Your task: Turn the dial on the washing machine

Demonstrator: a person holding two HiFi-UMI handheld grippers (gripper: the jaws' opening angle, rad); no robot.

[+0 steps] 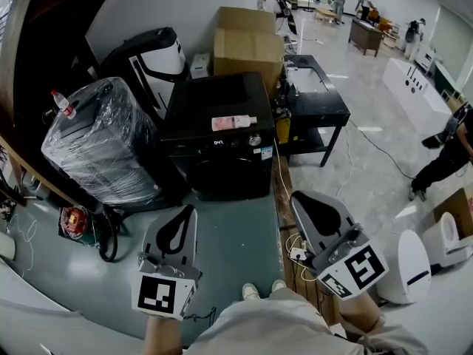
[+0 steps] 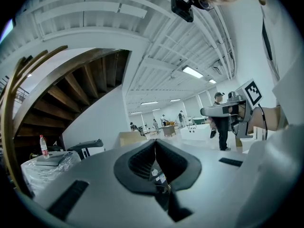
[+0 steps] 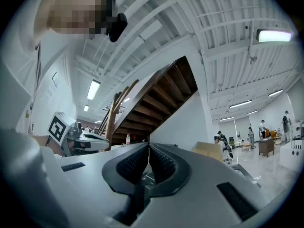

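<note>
While both are held near the person, well apart from the machine, the left gripper (image 1: pixel 189 211) and right gripper (image 1: pixel 297 198) have their jaws pressed fully together, gripping nothing. The black washing machine (image 1: pixel 222 161) stands far centre, its dial (image 1: pixel 255 140) at the front panel's right. A pink bottle (image 1: pixel 234 123) lies on top.

The washing machine (image 1: pixel 218 124) is finished in glossy black, and its dial (image 1: pixel 255 140) looks like shiny metal. The appliance (image 1: pixel 100 143) beside it is wrapped in clear, crinkled plastic film. The boxes (image 1: pixel 247 46) are made of matt brown cardboard. The left gripper (image 2: pixel 155 140) and right gripper (image 3: pixel 149 145) are cased in smooth matt grey plastic and lined with black ribbed pads (image 3: pixel 164 164). The stair underside (image 3: pixel 164 96) is boarded in dark wood.
</note>
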